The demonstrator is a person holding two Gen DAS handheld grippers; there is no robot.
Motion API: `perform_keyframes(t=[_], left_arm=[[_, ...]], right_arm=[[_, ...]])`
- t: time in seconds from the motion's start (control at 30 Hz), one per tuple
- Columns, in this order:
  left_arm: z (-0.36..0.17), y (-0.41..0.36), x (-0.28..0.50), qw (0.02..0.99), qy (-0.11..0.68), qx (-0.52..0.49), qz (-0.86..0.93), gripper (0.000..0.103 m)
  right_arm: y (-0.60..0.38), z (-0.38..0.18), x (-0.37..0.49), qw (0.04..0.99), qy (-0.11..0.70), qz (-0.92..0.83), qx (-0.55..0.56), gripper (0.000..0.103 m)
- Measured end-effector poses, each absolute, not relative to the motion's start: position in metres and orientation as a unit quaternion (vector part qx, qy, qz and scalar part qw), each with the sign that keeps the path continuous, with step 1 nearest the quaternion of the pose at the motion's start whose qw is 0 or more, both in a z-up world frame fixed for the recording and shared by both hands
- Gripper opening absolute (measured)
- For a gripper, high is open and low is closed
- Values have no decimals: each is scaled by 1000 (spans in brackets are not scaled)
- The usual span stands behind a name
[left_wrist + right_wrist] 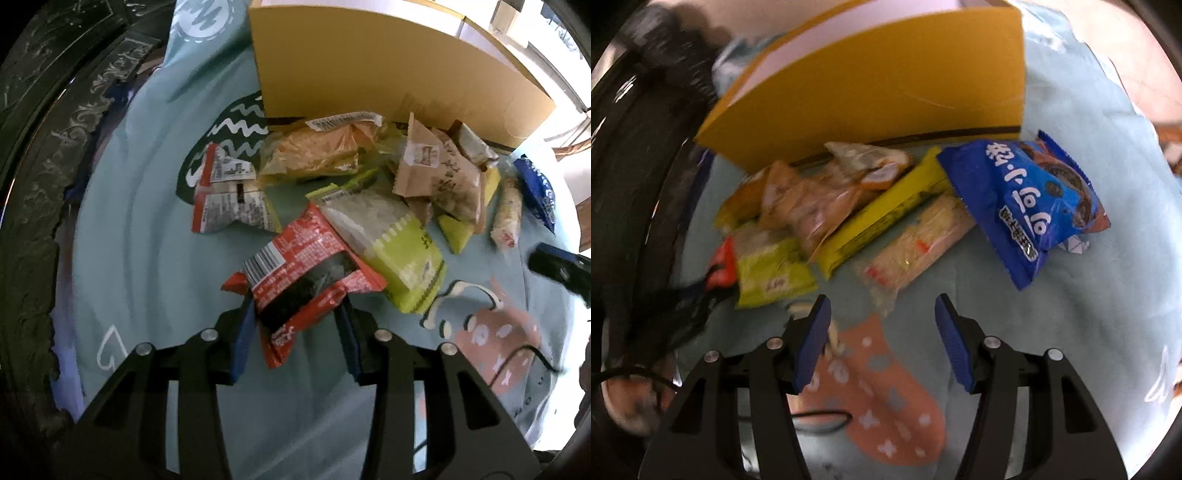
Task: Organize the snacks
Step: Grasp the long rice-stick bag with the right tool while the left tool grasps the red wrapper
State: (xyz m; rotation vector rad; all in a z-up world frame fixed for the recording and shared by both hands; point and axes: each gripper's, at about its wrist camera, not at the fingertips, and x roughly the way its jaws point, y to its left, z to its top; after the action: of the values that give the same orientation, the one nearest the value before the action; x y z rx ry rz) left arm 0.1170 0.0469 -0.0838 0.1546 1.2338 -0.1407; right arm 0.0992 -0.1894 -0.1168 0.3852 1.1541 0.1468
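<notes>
Left gripper (pixel 295 325) bites down on the red-and-black snack packet (pixel 306 280), both blue pads pressed into its crumpled lower end! At 1 o'clock from that packet lies a lime-green packet (pixel 402 254), with an orange-filled clear bag (pixel 314 151) at 12 o'clock, up against the yellow cardboard box (pixel 388 70). Right gripper (pixel 882 339) hangs with jaws apart, nothing between them, over the pale blue printed cloth (pixel 1071 314). A blue cookie bag (pixel 1023 206) sits at 1 o'clock from it, a clear wafer packet (pixel 916 243) at 12.
</notes>
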Motion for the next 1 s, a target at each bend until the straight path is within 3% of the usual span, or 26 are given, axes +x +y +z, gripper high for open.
perform_keyframes(t=[0.37, 0.47, 0.73, 0.8, 1.0], left_arm=[[-82, 50, 120, 814, 574, 59, -72, 41], [-83, 49, 120, 812, 576, 58, -75, 42], [-104, 52, 126, 797, 597, 53, -72, 42], [-110, 53, 128, 795, 600, 57, -70, 42], [-103, 54, 126, 804, 587, 64, -75, 41]], right_arm=[[-181, -133, 139, 813, 556, -21, 171, 58], [-165, -131, 145, 819, 558, -24, 132, 47], [-158, -128, 164, 817, 563, -32, 117, 42], [-159, -128, 161, 814, 568, -23, 120, 34], [-175, -112, 116, 808, 564, 39, 165, 31]])
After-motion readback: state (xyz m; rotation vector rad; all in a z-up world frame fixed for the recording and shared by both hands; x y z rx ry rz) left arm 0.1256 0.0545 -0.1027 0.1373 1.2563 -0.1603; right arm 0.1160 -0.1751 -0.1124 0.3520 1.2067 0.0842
